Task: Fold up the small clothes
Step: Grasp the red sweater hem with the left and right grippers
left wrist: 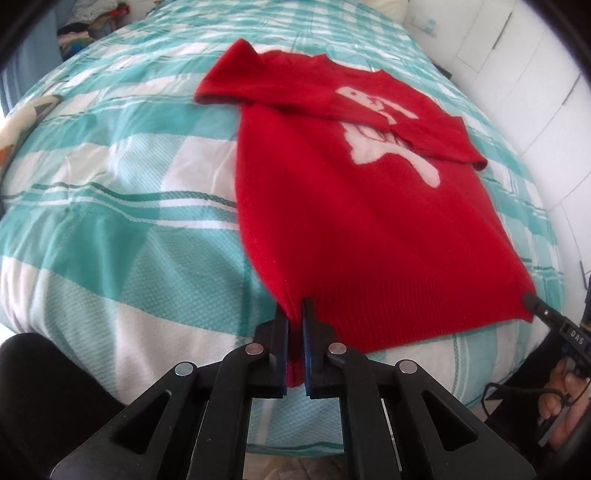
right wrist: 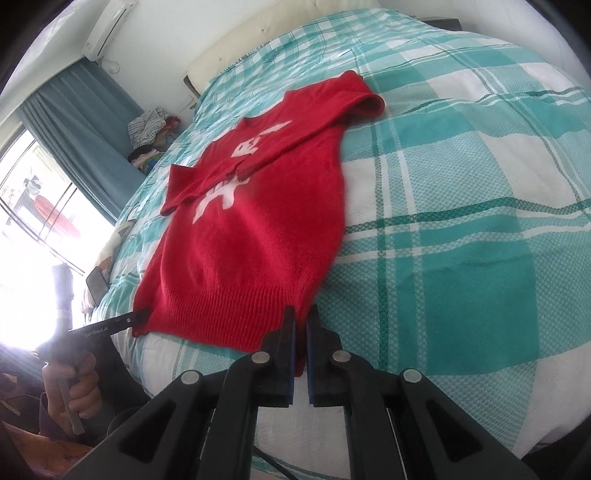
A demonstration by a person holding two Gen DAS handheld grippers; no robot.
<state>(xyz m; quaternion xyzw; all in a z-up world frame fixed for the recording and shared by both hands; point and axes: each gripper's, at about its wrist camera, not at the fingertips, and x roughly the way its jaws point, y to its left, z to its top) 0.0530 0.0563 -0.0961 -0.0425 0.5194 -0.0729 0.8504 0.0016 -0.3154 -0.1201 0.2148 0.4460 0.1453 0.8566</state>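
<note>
A small red sweater point(left wrist: 351, 221) with a white figure on its chest lies flat on the bed, both sleeves folded in across the front. My left gripper point(left wrist: 294, 308) is shut on the near left corner of the ribbed hem, with red knit pinched between its pads. In the right wrist view the same sweater point(right wrist: 251, 236) runs away from me, and my right gripper point(right wrist: 301, 314) is shut on the hem's near right corner. Each gripper also shows in the other's view: the right gripper point(left wrist: 532, 300) at the far hem corner, and the left gripper point(right wrist: 142, 316) held by a hand point(right wrist: 79, 391).
The bed cover point(right wrist: 461, 240) is teal and white checked. A cream pillow point(right wrist: 258, 26) lies at the head of the bed. A pile of clothes point(right wrist: 147, 129) sits by the blue curtain point(right wrist: 85, 122) and the window. White cupboards point(left wrist: 535, 66) stand along the bed's other side.
</note>
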